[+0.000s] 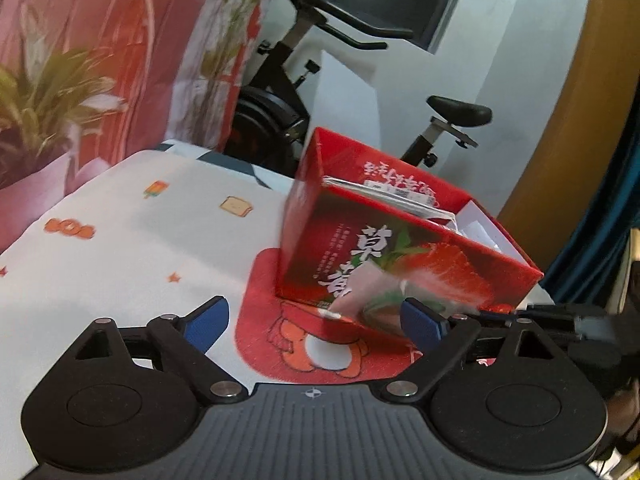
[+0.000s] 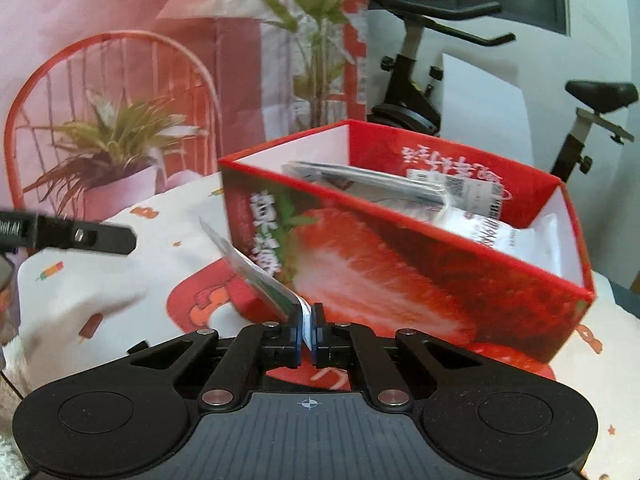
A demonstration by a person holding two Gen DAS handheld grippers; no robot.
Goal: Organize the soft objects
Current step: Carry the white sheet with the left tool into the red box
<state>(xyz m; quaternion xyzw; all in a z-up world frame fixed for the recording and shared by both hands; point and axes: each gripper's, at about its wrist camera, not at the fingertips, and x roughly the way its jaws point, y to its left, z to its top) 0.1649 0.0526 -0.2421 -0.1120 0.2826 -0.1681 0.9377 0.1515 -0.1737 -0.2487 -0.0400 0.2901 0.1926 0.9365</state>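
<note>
Sitting just beyond both tongs on the cloth-covered surface (image 1: 120,248): red strawberry box (image 2: 400,272), open-topped, already holding several soft white packets (image 2: 504,232), so judging the sorting partly done. Pinching a thin flat packet (image 2: 256,276) by its lower edge: right tongs (image 2: 307,330), fully closed on it, packet standing up just in front of the box's near wall, not yet inside. Gaping wide and empty: left tongs (image 1: 316,320), nothing between the pads.
</note>
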